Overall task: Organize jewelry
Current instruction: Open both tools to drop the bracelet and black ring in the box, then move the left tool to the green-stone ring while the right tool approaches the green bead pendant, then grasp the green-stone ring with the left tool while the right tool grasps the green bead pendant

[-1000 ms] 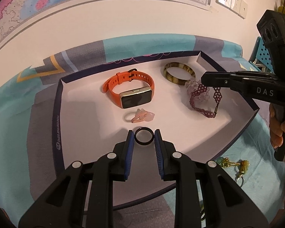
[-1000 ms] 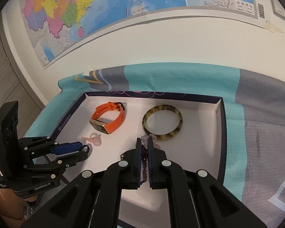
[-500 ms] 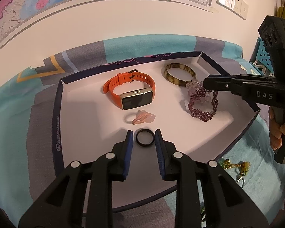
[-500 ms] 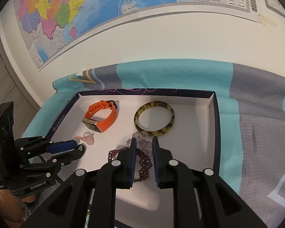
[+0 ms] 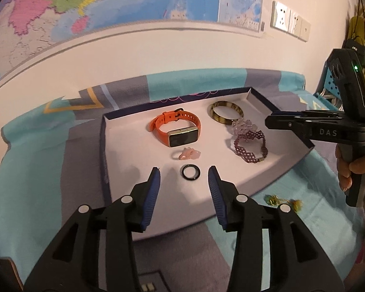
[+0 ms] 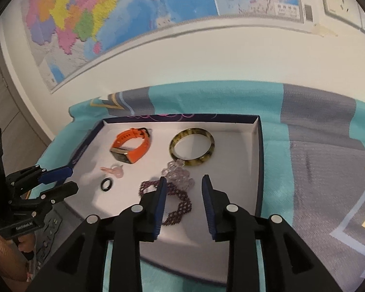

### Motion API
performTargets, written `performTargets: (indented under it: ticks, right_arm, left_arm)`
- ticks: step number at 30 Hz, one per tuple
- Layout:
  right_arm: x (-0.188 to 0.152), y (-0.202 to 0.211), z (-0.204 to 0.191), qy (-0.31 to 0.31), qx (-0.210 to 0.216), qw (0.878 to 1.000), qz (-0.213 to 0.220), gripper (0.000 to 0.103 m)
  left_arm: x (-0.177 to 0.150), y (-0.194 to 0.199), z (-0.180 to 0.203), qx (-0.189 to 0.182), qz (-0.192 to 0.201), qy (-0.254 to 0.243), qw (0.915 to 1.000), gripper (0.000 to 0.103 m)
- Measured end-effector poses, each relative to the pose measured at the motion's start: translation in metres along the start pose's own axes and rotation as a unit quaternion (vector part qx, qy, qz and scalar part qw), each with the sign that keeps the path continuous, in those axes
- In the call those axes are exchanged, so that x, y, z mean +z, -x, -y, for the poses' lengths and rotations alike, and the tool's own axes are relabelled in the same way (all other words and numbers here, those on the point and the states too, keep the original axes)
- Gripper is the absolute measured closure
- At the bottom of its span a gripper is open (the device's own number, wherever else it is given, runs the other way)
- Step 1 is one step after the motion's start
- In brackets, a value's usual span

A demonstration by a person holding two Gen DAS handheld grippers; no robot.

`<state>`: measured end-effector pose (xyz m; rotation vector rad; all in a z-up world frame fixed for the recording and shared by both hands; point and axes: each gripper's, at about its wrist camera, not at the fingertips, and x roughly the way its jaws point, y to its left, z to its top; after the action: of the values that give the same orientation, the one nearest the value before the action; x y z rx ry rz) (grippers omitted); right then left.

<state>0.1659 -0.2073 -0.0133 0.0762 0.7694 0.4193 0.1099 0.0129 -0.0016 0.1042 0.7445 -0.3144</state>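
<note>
A black ring (image 5: 190, 172) lies on the white floor of the tray (image 5: 104, 146), just ahead of my left gripper (image 5: 183, 170). Its jaws are opening and neither pad touches the ring. From the right wrist, the purple beaded bracelet (image 6: 182, 208) lies flat beside a clear bead bracelet (image 6: 180, 172). My right gripper (image 6: 184, 178) hangs over them, jaws opening, pads clear of the beads. Also in the tray are an orange watch (image 5: 176, 131), a mottled bangle (image 5: 225, 113) and a pink ring (image 5: 188, 153). The left gripper (image 6: 73, 179) shows at the tray's left edge.
The tray (image 6: 260, 158) sits on a teal and grey cloth (image 6: 316, 146) against a white wall with a map. Small gold and green pieces (image 5: 277, 199) lie on the cloth right of the tray. A hand (image 5: 352, 168) holds the right gripper (image 5: 270, 121) over the tray's right rim.
Both grippers have opened and drawn back and up. The black ring lies free on the tray. The right gripper let go of the purple bracelet, which now lies spread out.
</note>
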Motion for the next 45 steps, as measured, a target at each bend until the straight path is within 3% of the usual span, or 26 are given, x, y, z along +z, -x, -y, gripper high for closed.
performTargets:
  ticks: [8, 14, 26, 37, 45]
  right_arm:
    - [-0.024, 0.039, -0.026, 0.052, 0.016, 0.998, 0.015, 0.064]
    - [-0.054, 0.048, -0.04, 0.077, 0.028, 0.997, -0.01, 0.064]
    - [-0.101, 0.041, -0.049, 0.063, 0.041, 0.996, -0.052, 0.064]
    - [-0.1, 0.034, -0.047, 0.045, 0.04, 0.997, -0.057, 0.077]
    - [-0.095, 0.029, -0.048, 0.05, 0.035, 0.996, -0.059, 0.083]
  left_arm:
    - [-0.02, 0.026, 0.005, -0.017, 0.009, -0.004, 0.9998, 0.062]
    - [-0.041, 0.035, 0.012, -0.026, 0.002, -0.014, 0.9996, 0.061]
    - [-0.07, 0.036, 0.033, -0.052, -0.022, -0.022, 0.9981, 0.057]
    - [-0.074, 0.023, 0.047, -0.072, -0.041, -0.022, 0.9963, 0.057]
    - [-0.07, 0.01, 0.05, -0.077, -0.059, -0.017, 0.9951, 0.07]
